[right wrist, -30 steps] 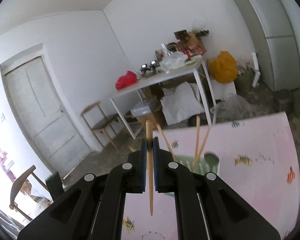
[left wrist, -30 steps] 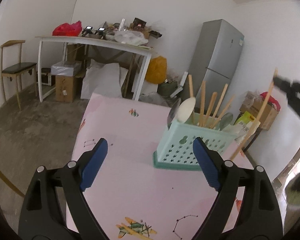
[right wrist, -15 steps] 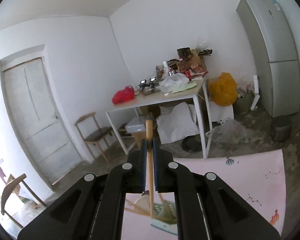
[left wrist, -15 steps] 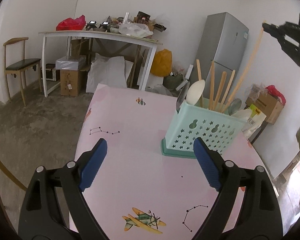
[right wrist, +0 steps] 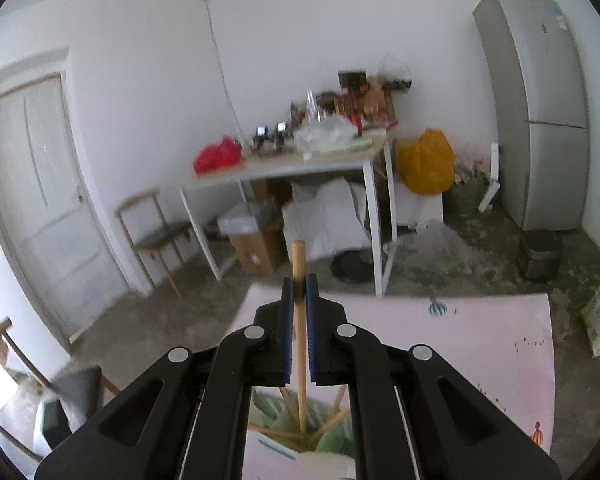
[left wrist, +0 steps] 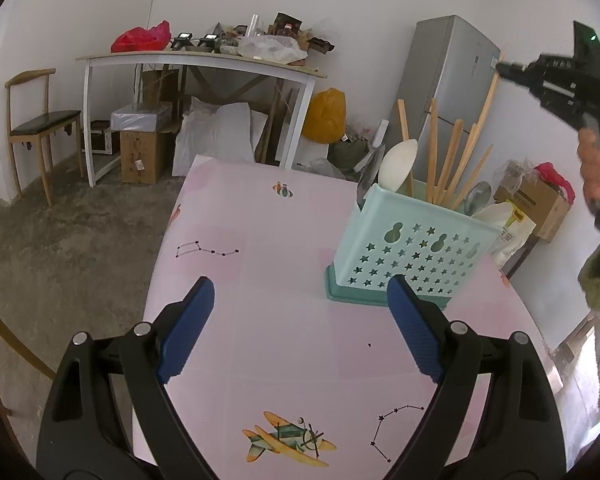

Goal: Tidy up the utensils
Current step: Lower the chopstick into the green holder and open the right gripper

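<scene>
Right wrist view: right gripper (right wrist: 299, 292) clamps a wooden chopstick (right wrist: 299, 332) above the mint-green perforated plastic utensil basket (left wrist: 412, 250) on the pink tabletop (left wrist: 260, 280); left gripper (left wrist: 300, 322) spread wide, empty. Lower straight, tip between standing sticks, then release

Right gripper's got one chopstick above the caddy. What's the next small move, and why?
Probably lower it straight down, then open. The right gripper is shut on the chopstick, whose lower tip hangs over the green caddy among the other chopsticks standing there. The left gripper is open and holds nothing, short of the caddy.
</scene>
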A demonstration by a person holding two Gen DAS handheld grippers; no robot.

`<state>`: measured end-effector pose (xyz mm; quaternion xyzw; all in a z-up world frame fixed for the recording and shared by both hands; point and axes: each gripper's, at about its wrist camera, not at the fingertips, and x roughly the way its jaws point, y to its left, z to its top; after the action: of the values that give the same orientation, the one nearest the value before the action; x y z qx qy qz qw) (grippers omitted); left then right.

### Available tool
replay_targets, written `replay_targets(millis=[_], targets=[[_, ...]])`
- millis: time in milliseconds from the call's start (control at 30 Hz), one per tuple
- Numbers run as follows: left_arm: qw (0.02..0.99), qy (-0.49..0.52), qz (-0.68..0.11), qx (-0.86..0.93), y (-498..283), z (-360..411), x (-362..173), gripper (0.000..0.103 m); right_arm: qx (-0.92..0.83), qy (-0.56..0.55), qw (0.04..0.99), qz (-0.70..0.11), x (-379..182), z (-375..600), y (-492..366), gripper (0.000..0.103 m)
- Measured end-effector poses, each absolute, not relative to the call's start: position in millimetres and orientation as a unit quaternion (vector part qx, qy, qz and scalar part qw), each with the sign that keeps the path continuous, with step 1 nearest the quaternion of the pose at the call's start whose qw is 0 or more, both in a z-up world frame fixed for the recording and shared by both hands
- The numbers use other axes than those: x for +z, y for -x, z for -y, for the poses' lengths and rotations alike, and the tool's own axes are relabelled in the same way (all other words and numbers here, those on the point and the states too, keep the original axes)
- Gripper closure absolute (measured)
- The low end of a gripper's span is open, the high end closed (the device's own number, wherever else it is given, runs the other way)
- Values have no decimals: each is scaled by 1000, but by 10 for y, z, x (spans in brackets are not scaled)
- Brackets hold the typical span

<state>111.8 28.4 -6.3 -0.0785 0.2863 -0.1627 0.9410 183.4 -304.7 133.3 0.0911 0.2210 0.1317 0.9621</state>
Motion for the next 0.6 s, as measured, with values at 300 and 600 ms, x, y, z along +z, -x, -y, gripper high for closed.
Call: replay_targets(millis=[300, 600], targets=[[939, 68, -286, -180, -1176, -220, -99, 19, 122, -79, 960, -237, 1152, 3133, -1697, 63], [929, 68, -263, -250, -1331, -60, -51, 19, 138, -211, 948, -196, 824, 3768, -1066, 38]])
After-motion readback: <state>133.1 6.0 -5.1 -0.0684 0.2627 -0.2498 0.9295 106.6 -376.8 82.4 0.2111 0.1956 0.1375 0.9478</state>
